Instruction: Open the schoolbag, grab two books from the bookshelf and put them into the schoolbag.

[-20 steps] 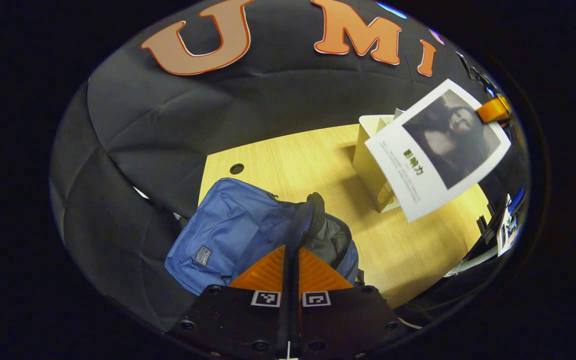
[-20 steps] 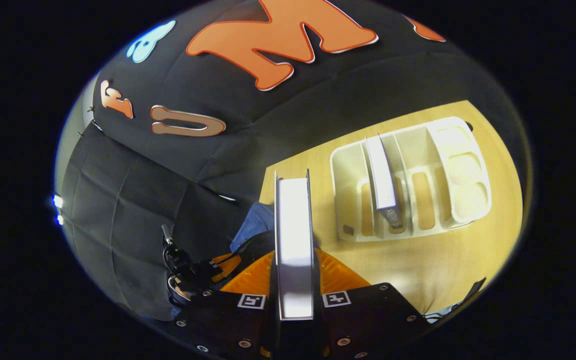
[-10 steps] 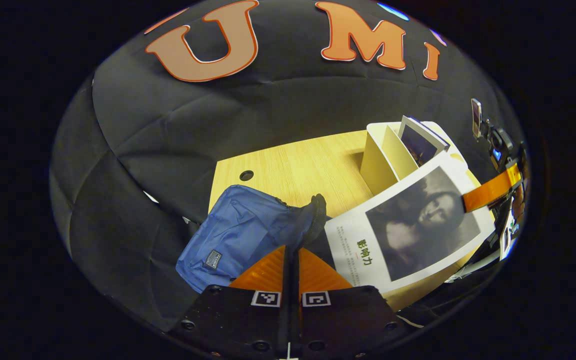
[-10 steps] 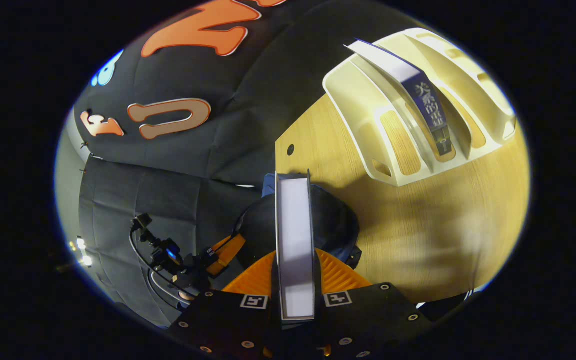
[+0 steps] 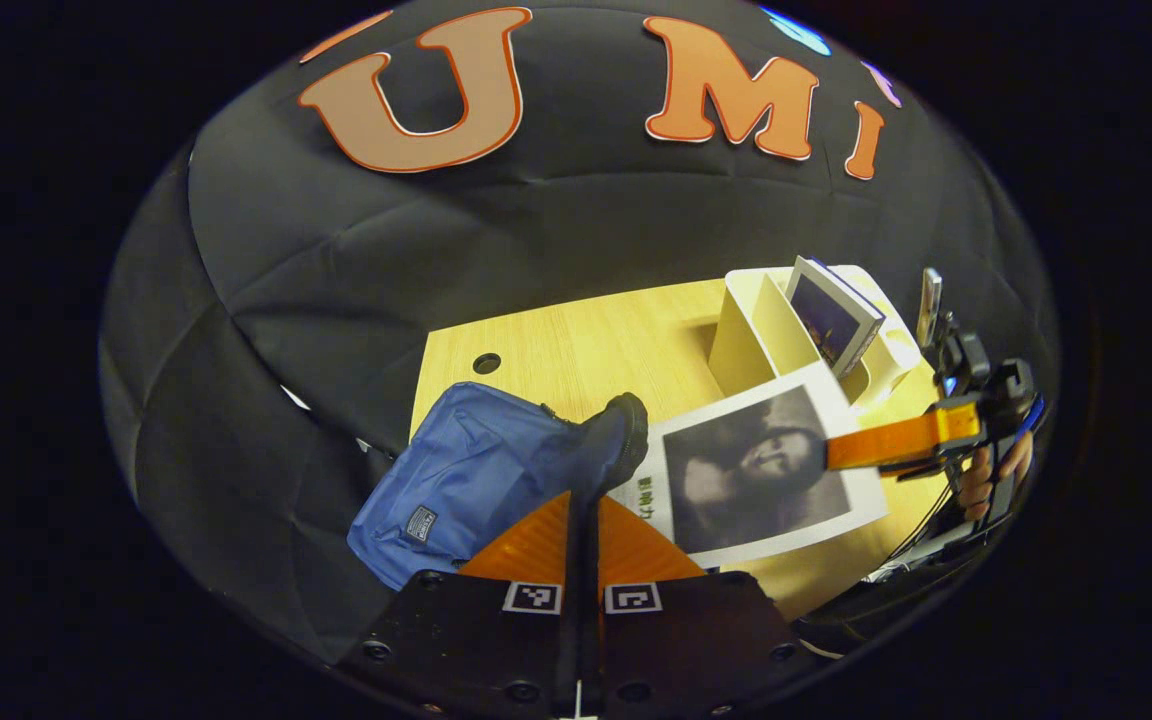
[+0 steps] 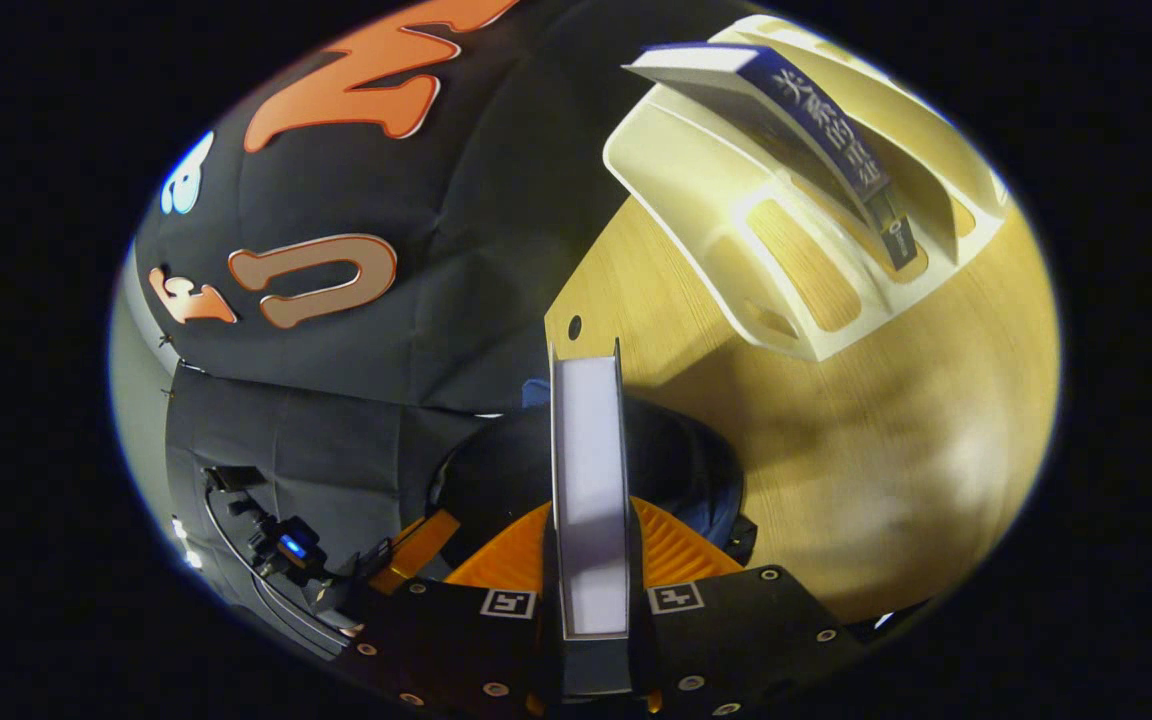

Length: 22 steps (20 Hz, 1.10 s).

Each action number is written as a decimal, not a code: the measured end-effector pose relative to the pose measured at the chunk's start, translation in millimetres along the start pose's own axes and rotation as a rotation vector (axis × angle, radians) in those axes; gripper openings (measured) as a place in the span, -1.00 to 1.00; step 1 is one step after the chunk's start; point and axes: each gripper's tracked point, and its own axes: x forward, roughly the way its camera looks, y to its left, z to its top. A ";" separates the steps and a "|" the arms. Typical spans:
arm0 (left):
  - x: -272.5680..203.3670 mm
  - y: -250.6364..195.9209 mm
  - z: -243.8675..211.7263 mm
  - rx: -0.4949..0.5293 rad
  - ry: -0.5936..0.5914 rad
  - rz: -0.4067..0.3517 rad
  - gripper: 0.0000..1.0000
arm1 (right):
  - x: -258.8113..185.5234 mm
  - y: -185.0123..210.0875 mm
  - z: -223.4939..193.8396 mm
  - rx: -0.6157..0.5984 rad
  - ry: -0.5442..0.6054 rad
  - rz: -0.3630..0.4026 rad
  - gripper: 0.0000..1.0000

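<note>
Where the left gripper view begins at its near edge, the left gripper point(image 5: 584, 520) has its orange fingers pressed together on the dark rim of the blue schoolbag point(image 5: 466, 475), holding the mouth up. The bag lies on the near left of the wooden table point(image 5: 586, 345), its front pocket turned toward the left.

Just right of the held rim, a white book with a dark portrait cover point(image 5: 751, 470) hangs low over the bag's mouth (its near corner is hidden behind the rim). The right gripper point(image 5: 836, 452) pinches the book's right edge with orange fingers, and a hand point(image 5: 986, 470) grips the tool behind them. In the right gripper view the same book point(image 6: 591, 490) stands edge-on between both fingers, clamped, with the bag's dark opening point(image 6: 676, 470) directly beyond it.

Farther back on the right stands the cream bookshelf point(image 5: 756, 330), a slotted rack. One blue book point(image 5: 831, 320) leans in a slot, well apart from the bag; its blue spine point(image 6: 836, 150) slants across the dividers.
</note>
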 end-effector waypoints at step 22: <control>-6.7 -49.2 5.5 -0.009 -0.011 -0.178 -0.96 | 141.6 12.7 -48.8 -0.046 -0.010 -0.038 -0.48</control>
